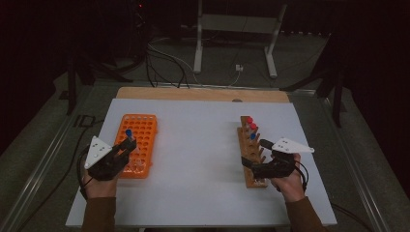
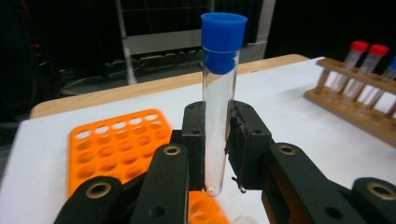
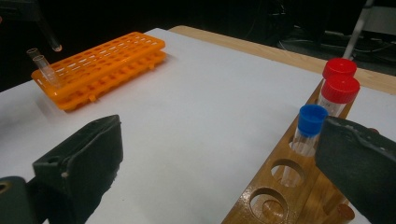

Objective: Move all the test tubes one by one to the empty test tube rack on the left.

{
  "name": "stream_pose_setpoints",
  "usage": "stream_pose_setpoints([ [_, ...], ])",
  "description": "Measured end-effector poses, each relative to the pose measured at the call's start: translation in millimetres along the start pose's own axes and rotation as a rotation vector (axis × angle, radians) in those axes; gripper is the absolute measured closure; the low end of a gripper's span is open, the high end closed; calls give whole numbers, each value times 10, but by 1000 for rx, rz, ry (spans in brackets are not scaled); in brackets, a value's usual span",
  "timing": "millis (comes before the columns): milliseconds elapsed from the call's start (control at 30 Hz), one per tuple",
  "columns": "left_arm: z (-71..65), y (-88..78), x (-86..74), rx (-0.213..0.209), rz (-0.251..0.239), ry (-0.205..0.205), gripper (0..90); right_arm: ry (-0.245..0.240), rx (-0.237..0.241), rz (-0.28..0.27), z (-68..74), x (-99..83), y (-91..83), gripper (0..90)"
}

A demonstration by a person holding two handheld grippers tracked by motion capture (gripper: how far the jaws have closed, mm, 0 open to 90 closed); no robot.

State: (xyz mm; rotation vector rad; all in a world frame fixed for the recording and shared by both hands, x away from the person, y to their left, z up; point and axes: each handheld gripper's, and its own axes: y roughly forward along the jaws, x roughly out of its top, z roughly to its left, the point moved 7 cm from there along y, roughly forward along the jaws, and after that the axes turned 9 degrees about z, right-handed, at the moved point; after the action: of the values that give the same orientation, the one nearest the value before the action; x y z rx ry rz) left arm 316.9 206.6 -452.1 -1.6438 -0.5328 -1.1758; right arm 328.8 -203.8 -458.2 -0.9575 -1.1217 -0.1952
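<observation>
Now my left gripper [image 2: 217, 154] is clenched on a blue-capped test tube [image 2: 219, 102] — upright, hanging over the orange rack [image 2: 116, 144] beneath the jaws. My right gripper [image 3: 210, 163] stands released beside the wooden rack [image 3: 280, 186] — nothing between its jaws.

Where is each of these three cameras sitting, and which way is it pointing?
High view: above the person's side, looking forward and down on the white table; both forearms and tongs show.
Left gripper view: rides the left tongs, looking along black jaws shut on a blue-capped tube.
Right gripper view: rides the right tongs, open beside the wooden rack.
All three share the orange rack.
</observation>
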Motion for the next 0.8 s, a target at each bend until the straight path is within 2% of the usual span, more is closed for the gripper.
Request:
stream_pose_setpoints([
  [467,211,-113,-356,36,70,-47,775,7,-5,-9,-37,-3,-43,11],
  [633,221,-123,-489,31,101,-57,776,6,-4,-7,-28,-3,-37,11],
  [800,190,-85,-601,26,154,-32,776,4,-3,-6,-20,-3,-30,11],
])
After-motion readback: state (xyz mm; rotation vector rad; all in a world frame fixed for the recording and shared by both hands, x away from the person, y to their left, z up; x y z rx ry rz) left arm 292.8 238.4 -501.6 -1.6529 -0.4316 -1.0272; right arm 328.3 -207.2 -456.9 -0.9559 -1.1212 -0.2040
